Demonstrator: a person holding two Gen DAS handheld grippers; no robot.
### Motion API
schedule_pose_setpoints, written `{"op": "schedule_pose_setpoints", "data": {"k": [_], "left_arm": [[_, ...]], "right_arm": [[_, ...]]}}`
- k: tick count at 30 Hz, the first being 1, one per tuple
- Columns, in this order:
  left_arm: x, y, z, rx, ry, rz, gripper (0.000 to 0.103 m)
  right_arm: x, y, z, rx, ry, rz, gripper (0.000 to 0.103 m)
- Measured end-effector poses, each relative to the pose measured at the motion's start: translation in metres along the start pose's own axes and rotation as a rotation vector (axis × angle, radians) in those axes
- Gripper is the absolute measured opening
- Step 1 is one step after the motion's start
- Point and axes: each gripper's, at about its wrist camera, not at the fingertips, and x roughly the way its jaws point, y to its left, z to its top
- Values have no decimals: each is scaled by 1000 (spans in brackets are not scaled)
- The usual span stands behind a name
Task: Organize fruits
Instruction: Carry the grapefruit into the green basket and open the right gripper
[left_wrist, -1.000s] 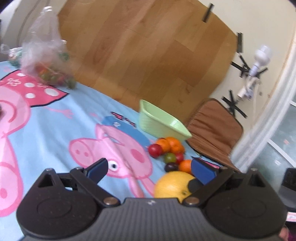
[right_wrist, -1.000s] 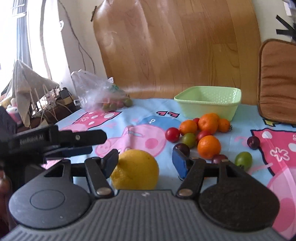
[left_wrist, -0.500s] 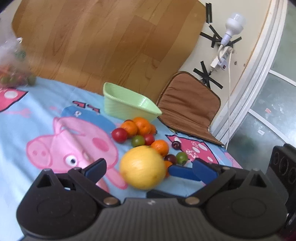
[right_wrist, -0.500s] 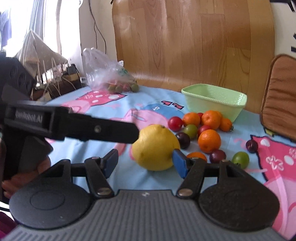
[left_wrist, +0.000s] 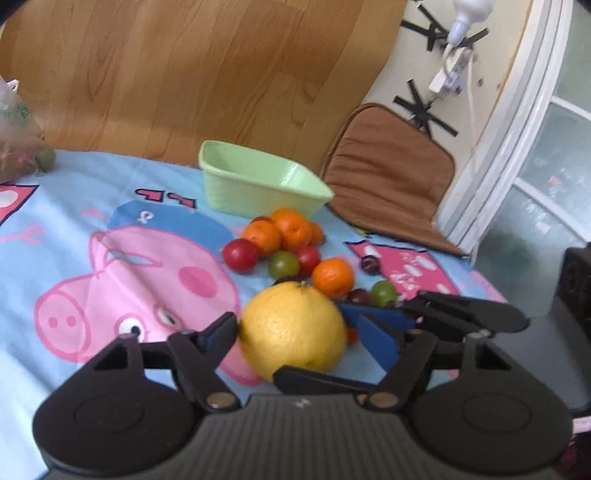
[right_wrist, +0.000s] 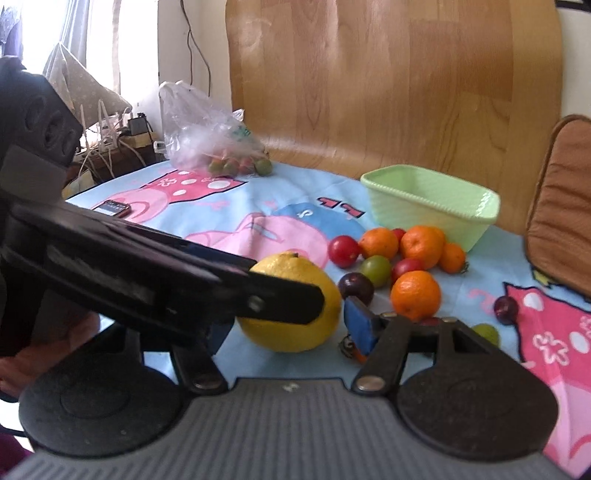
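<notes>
A large yellow citrus fruit (left_wrist: 291, 332) lies on the cartoon tablecloth (left_wrist: 110, 258), between the fingers of both grippers. My left gripper (left_wrist: 295, 334) is closing around it. Its left pad (left_wrist: 223, 332) is against the fruit and its right pad (left_wrist: 380, 345) is a sliver off. My right gripper (right_wrist: 288, 321) comes in from the right and stands open, loosely astride the same yellow fruit (right_wrist: 291, 295). Its fingers (left_wrist: 465, 314) show in the left wrist view. Beyond the fruit lie mandarins (right_wrist: 415, 295), red and green tomatoes (right_wrist: 343, 251) and dark plums. Behind them stands an empty green basket (right_wrist: 428, 206).
A clear bag of small fruit (right_wrist: 210, 147) sits at the table's far left, with a phone (right_wrist: 112, 208) lying nearer. A wooden board (left_wrist: 184, 74) backs the table. A brown cushion (left_wrist: 388, 173) leans at the right. A hand (right_wrist: 40, 354) holds the left gripper.
My left gripper swung right until the yellow fruit came between its fingers, and its jaws narrowed from wide open. The fruit shifted a little between the right gripper's fingers.
</notes>
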Motion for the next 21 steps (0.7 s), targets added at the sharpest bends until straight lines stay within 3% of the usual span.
{"op": "schedule_pose_setpoints", "data": {"k": [6,13,17,21], "left_arm": [[-8,2,25,-37,-36,-26,66],[32,-9,120,43,-131,-4,64],[94,6,167,4,-73,-15,64],[144,22,181,-55,4,-10,63]], "right_arm": [[-8,-3,13,-3,-55,-6,65],[9,-41,75,-99,-175,-119,65],[46,-87,105,-36,-140,-163,65],[84,-129,114,80,-55,-162,65]]}}
